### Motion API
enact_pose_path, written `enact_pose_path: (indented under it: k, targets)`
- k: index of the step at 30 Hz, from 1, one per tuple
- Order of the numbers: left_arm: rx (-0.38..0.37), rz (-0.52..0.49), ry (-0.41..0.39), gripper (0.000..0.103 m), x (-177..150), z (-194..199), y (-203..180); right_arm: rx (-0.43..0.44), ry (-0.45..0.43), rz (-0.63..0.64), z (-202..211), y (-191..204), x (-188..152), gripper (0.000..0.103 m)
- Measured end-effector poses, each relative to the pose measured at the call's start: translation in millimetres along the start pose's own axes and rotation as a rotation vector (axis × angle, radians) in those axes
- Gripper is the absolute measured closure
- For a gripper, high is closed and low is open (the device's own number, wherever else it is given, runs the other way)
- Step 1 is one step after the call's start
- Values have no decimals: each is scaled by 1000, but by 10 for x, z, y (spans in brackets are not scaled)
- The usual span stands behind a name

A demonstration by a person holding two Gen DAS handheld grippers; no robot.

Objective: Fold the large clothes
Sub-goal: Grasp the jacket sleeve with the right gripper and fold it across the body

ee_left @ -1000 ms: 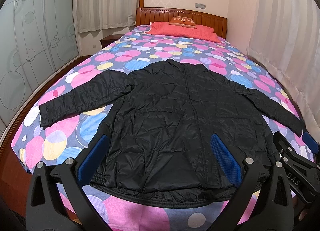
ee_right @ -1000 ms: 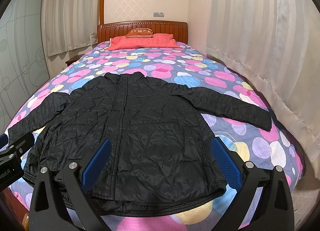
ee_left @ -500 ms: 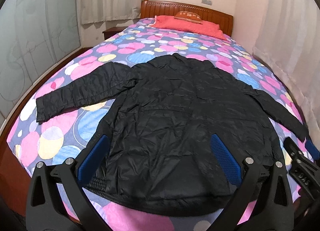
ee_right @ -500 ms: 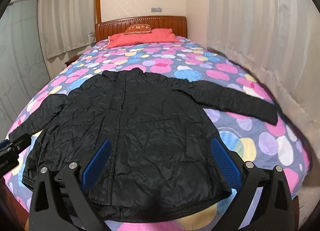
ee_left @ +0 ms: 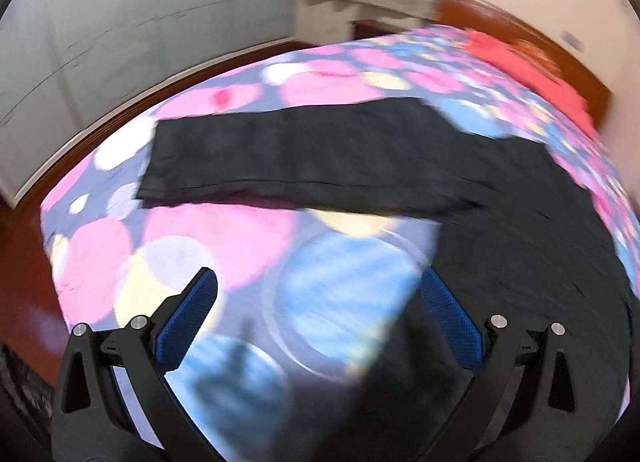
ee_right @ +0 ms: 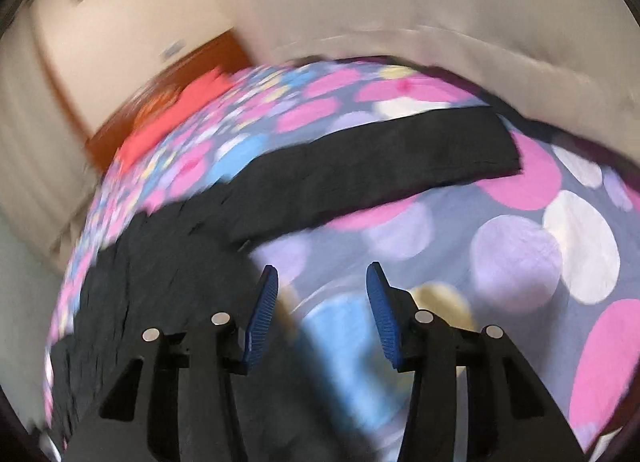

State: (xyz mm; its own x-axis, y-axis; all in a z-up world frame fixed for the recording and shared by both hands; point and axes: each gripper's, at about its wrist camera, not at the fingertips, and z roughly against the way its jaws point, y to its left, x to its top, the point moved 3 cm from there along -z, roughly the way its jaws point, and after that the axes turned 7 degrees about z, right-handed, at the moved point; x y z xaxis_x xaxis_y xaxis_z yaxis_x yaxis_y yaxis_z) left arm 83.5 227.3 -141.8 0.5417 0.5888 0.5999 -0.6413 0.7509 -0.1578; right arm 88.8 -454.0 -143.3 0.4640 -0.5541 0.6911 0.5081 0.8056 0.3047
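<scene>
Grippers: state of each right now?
Left gripper: open wide, holding nothing, over the bedspread.
Right gripper: open, narrower gap, empty, beside the jacket.

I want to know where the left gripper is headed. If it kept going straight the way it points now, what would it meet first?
Probably the bedspread: the open left gripper frames bare patterned fabric, with the black jacket's sleeve lying beyond. Blur makes depth uncertain.

A: What do the tools look like?
B: The left gripper (ee_left: 319, 312) has matte black angular arms, cut-out triangles, round silver screws and blue ribbed pads (ee_left: 188, 318).
A: The other?
B: The right gripper (ee_right: 322, 312) has the same black frame, silver screws and blue pads (ee_right: 262, 318).
</scene>
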Motion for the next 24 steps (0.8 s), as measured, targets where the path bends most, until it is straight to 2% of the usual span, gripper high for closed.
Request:
enact_pose_path:
  k: [3,7,10,12,14,17,20,23,24]
  targets:
    - [68,63,10,2,78,-185,226,-7,8,-158,-168,-460,104,56]
    - [153,124,29,2,105,-354,541,17,9,-325,-333,-825,135,53]
    - [158,173,68,2,86,-493,640,45,-15,-420,-414,-1018,136,42]
    - [161,206,107,2,40,-555,713,55,-34,-469,-482,-1113,148,42]
    - [182,198,108,2,-2,-568,749,69,-72,-506,-488,-1168,133,42]
    - [220,134,70,2,-64,-549,692,70,-124,-527,-479,-1227,147,42]
    - [230,125,45,2,-96,-494,725,65,-165,-531,-495,-1264,185,43]
    - [236,124,23,2,-82,-564,675,10,-177,-508,-503,-1290,216,62]
    - [236,126,18,2,-85,-571,670,-2,-178,-507,-492,-1313,211,76]
